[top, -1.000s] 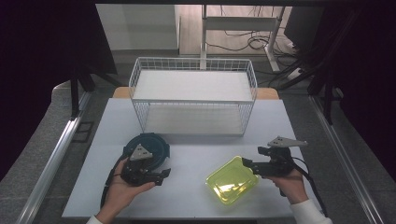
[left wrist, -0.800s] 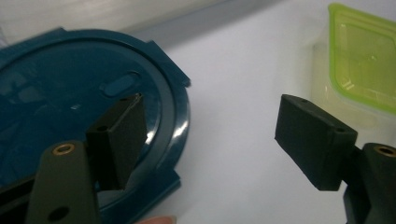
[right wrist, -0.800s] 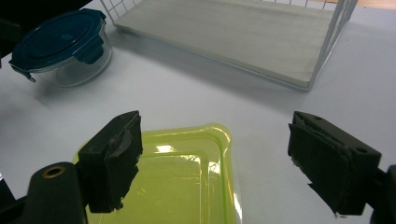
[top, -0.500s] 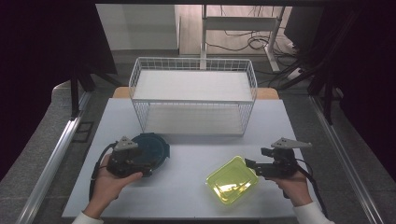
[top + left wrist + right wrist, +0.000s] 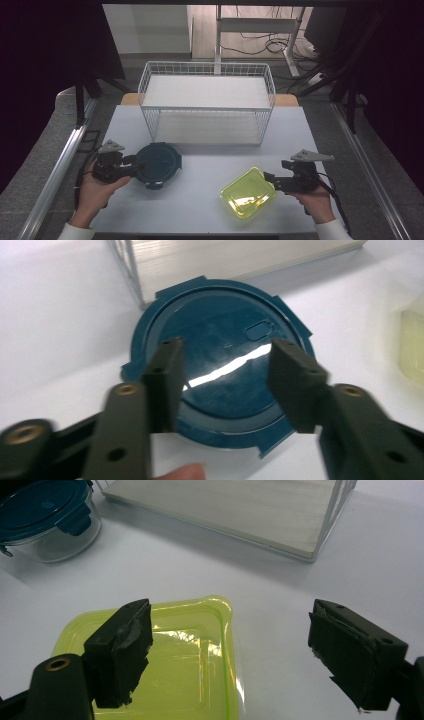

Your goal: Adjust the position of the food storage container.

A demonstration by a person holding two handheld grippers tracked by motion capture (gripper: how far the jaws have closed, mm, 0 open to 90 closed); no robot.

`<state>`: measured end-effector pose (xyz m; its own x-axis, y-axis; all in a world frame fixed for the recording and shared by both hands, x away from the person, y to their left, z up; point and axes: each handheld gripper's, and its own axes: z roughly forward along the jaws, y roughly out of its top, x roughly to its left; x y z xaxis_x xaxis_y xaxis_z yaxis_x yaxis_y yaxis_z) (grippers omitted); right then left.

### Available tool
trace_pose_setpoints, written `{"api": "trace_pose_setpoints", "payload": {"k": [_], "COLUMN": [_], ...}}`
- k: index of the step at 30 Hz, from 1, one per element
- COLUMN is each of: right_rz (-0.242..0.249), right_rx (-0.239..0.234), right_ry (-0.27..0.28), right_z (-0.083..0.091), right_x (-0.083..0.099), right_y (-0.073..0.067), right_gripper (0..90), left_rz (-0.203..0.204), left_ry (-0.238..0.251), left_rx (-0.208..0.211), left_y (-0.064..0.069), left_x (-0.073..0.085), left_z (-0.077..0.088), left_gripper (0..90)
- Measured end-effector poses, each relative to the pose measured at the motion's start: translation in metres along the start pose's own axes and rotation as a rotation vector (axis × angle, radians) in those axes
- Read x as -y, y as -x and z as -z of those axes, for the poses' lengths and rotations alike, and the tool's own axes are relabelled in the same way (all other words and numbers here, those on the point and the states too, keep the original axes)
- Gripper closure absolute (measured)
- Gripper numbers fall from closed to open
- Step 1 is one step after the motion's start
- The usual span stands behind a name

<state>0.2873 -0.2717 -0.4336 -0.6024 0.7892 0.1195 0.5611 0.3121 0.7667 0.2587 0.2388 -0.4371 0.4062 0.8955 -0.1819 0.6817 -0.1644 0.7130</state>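
A white wire basket (image 5: 207, 107) stood at the back of the pale tabletop (image 5: 200, 215). The right gripper view showed the round blue-lidded container (image 5: 159, 164) had clear glass walls. Since a second earlier, the left gripper (image 5: 131, 165) had shifted leftward; its fingers had just been closing, straddling the lid without pressing. The right gripper (image 5: 269, 180) hung released beside the yellow-green square plastic lid (image 5: 248, 192).

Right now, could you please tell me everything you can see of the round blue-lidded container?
The container is round, with a clear, glass-like bowl and a dark teal plastic lid with clip tabs round its rim. The lid is on, glossy, with a small oval mark. It stands upright on the white table, in front of the wire basket's left corner. The left claw hangs open above it.
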Motion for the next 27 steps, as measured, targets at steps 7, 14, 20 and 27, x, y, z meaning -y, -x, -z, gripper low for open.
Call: {"api": "trace_pose_setpoints", "payload": {"k": [7, 14, 20, 27], "right_rz": [0.013, 0.017, 0.015, 0.011], "right_rx": [0.01, 0.014, 0.019, 0.017], "right_ry": [-0.015, -0.017, -0.02, -0.027], "right_z": [-0.003, -0.002, -0.003, -0.004], "right_x": [0.001, 0.001, 0.001, 0.002], "right_y": [0.0, 0.0, 0.001, 0.001], "right_gripper": [17.9, 17.9, 17.9, 17.9], "left_rz": [0.022, 0.06, 0.108, 0.119], "left_ry": [-0.03, -0.077, -0.136, -0.185], "left_rx": [-0.026, -0.072, -0.092, -0.09], "left_y": [-0.019, -0.043, -0.062, -0.07], "left_x": [0.003, 0.013, 0.025, 0.031], "left_z": [0.004, -0.001, -0.015, -0.03], "left_gripper": [77.1, 86.8, 88.9, 90.0]}}
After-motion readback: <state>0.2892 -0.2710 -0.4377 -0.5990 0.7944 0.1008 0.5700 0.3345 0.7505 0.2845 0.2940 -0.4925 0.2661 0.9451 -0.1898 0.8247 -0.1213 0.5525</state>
